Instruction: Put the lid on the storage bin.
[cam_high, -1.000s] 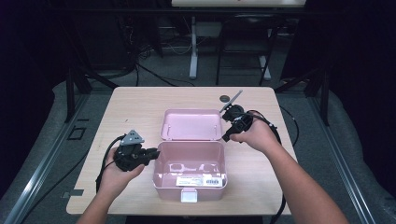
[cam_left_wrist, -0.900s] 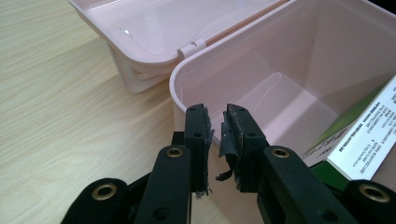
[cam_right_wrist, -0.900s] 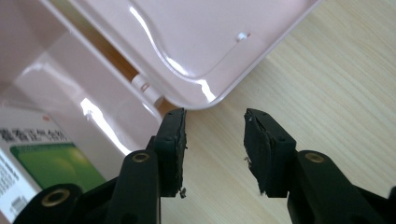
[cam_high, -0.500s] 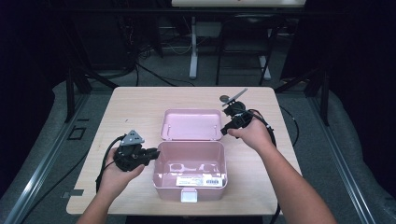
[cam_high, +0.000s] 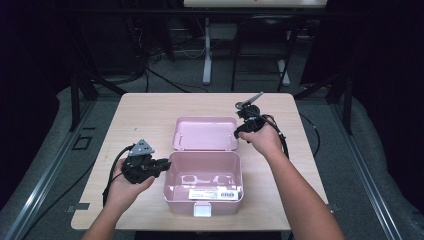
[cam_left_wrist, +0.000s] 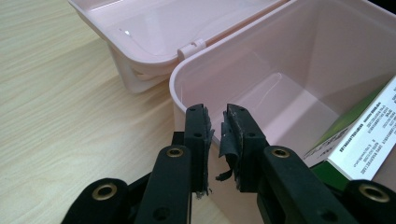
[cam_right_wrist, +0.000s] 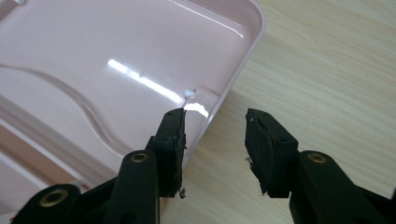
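Pink box (cam_high: 204, 182) lies open, lid (cam_high: 205, 133) flat between both claws.

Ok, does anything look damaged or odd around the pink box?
Yes: the black pads on the left gripper are frayed, with shreds hanging where they clamp the pink box wall. The box itself looks intact, its lid lying open.

Table (cam_high: 150, 115) lit from above, surroundings dark; glare on lid (cam_right_wrist: 140, 81).

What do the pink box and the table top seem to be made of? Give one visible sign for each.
Pink box: probably glossy moulded plastic; its open lid shows bright glare streaks and rounded edges. Table top: pale wood or wood-look laminate, matt, with fine grain lines.
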